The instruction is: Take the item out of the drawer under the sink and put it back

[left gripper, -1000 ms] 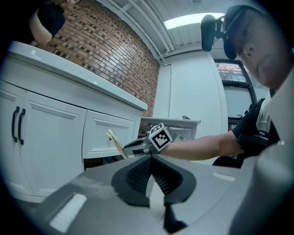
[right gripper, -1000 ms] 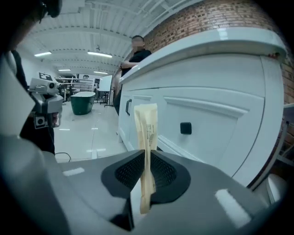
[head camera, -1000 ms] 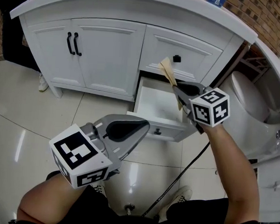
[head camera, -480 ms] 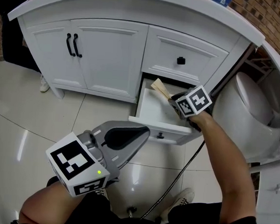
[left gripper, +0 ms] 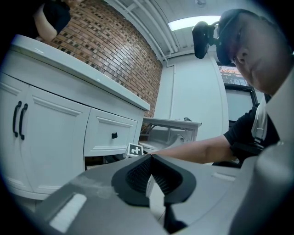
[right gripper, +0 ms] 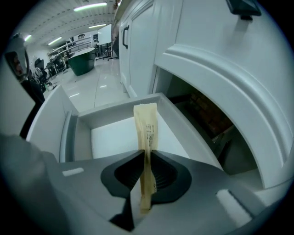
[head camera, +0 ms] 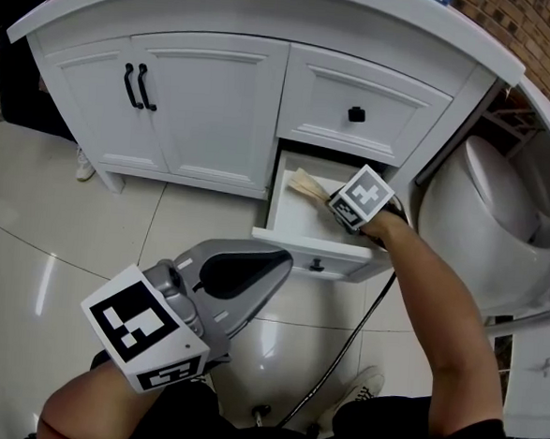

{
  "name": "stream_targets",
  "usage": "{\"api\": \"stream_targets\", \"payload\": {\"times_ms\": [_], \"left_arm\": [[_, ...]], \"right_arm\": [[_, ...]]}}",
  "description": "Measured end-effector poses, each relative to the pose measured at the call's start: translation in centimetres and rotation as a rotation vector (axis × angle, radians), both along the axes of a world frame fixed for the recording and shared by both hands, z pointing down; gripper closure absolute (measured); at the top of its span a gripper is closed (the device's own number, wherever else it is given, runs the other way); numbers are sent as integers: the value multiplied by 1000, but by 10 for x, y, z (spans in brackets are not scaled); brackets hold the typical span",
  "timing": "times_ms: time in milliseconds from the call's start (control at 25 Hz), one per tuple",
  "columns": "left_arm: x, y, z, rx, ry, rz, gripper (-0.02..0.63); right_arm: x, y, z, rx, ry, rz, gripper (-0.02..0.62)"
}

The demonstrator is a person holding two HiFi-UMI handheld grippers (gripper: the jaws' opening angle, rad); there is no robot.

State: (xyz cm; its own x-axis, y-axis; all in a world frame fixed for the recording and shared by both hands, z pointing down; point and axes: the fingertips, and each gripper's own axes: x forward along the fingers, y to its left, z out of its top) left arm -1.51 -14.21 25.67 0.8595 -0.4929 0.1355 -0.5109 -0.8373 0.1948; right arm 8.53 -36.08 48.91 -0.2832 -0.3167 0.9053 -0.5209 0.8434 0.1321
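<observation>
The lower drawer (head camera: 303, 245) under the sink stands pulled out. My right gripper (head camera: 326, 198) reaches down into it, its pads still on a flat tan paper packet (head camera: 306, 181) while the jaws are opening. In the right gripper view the packet (right gripper: 146, 131) sticks out forward from my right gripper (right gripper: 146, 158) over the drawer's white bottom (right gripper: 115, 137). My left gripper (head camera: 274, 259) hangs low over the floor, well in front of the drawer. Seen in its own view, my left gripper (left gripper: 150, 159) is shut with nothing between the pads.
A white vanity with two doors (head camera: 171, 94) and a closed upper drawer with a black knob (head camera: 357, 114) stands behind. A white toilet (head camera: 473, 214) sits close on the right. A black cable (head camera: 340, 359) runs across the glossy tiled floor.
My right gripper has come down and forward with the packet, from above the drawer's front into the drawer. The left gripper has barely moved.
</observation>
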Motion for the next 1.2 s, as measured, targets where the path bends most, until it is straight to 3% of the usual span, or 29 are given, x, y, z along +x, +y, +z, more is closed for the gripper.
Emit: {"api": "stream_targets", "payload": {"times_ms": [360, 640, 880, 1200], "left_arm": [[0, 1, -1, 5, -3, 10, 601], [-1, 2, -1, 5, -7, 10, 601], [0, 3, 1, 13, -23, 5, 601], [2, 6, 9, 3, -46, 0, 601]], "right_arm": [[-5, 2, 13, -5, 65, -56, 529], [-10, 0, -2, 30, 18, -48, 499], [-9, 3, -32, 124, -27, -46, 500], [-6, 44, -97, 226, -196, -34, 588]]}}
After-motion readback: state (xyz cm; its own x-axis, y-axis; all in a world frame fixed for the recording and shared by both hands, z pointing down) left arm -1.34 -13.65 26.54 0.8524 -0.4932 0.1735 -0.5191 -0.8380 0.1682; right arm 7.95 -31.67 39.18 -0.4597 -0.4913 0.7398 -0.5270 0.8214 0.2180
